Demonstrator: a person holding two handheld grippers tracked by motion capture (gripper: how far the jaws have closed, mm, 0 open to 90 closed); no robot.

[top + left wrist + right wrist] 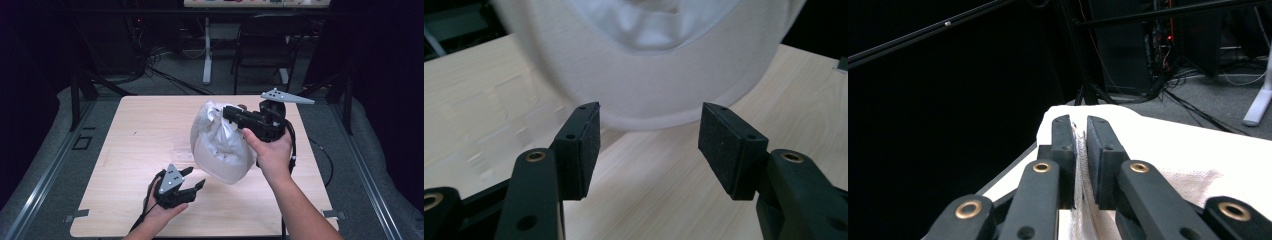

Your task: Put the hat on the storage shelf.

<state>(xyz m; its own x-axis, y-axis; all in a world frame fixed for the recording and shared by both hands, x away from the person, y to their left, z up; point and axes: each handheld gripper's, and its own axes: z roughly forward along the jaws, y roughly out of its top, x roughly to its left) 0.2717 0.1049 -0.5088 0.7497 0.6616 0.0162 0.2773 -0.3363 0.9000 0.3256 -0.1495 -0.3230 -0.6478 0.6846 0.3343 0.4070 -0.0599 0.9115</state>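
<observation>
The right gripper (227, 113) is clamped on the crown fabric of a white cap (220, 145), which hangs over the table (130, 135), long axis sloping down (brim nearest). The left gripper (196, 178) gapes empty just beside its brim.

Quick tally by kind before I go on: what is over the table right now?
White fabric cap: 1
Black two-jaw claws: 2, the right claw shut on the cap, the left claw open below it
Light wooden table: 1
Total: 4
</observation>
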